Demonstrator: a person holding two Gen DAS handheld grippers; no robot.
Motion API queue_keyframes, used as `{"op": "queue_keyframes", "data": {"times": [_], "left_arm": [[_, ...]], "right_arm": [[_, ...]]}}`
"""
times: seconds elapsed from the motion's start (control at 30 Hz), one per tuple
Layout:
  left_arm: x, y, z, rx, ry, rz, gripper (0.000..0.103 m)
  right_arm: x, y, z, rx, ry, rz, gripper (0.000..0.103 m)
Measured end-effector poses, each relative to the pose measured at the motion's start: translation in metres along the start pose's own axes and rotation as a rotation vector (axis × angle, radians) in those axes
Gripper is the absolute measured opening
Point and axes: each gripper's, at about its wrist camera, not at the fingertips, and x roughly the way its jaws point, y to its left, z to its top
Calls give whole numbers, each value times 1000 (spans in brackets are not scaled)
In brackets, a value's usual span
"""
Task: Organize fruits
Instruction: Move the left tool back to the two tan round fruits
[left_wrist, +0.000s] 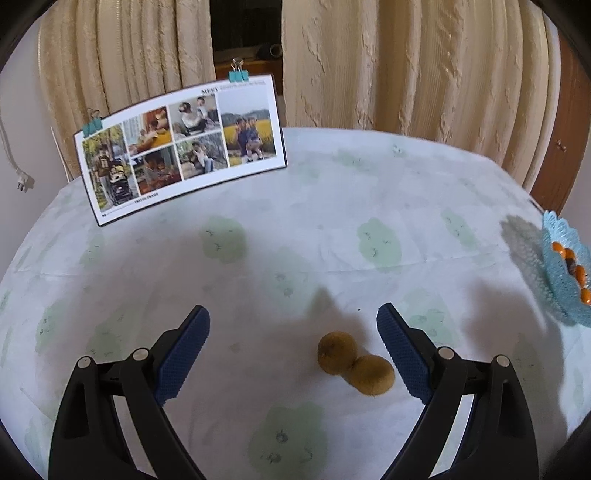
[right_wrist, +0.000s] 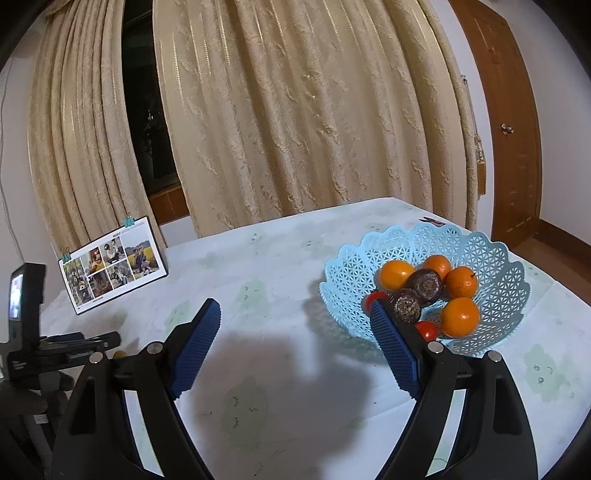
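Note:
Two brown kiwis (left_wrist: 355, 362) lie touching each other on the tablecloth, between the fingers of my left gripper (left_wrist: 293, 325), nearer its right finger. The left gripper is open and empty above them. The light blue lattice basket (right_wrist: 491, 258) holds several oranges (right_wrist: 460, 316), two dark passion fruits (right_wrist: 424, 284) and small red fruits (right_wrist: 426, 329). My right gripper (right_wrist: 295, 317) is open and empty, just left of the basket, its right finger tip (right_wrist: 391, 339) in front of the rim. The basket's edge shows at far right in the left wrist view (left_wrist: 565, 266).
A photo calendar (left_wrist: 181, 147) with teal clips stands at the table's back left. Beige curtains (right_wrist: 295, 110) hang behind the table. A wooden door (right_wrist: 506, 122) is at the right. The other gripper's body (right_wrist: 29, 332) shows at the far left of the right wrist view.

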Motion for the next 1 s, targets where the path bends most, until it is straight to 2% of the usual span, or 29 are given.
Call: {"op": "queue_keyframes", "data": {"times": [0.2, 0.4, 0.47, 0.67, 0.8, 0.9, 1.0], "left_arm": [[22, -1, 5, 11, 47, 5, 91], [26, 10, 1, 25, 70, 25, 92], [23, 17, -1, 22, 62, 15, 92], [7, 46, -6, 21, 53, 72, 92], [-3, 66, -13, -13, 58, 101, 92], [-10, 72, -16, -27, 47, 89, 92], [-15, 63, -17, -18, 36, 38, 92]], "right_arm": [[2, -1, -1, -1, 9, 5, 84], [4, -1, -2, -5, 13, 10, 84], [4, -1, -2, -2, 14, 10, 84], [4, -2, -2, 3, 13, 10, 84], [4, -2, -2, 3, 12, 9, 84], [4, -2, -2, 2, 11, 9, 84], [4, -2, -3, 0, 12, 10, 84]]}}
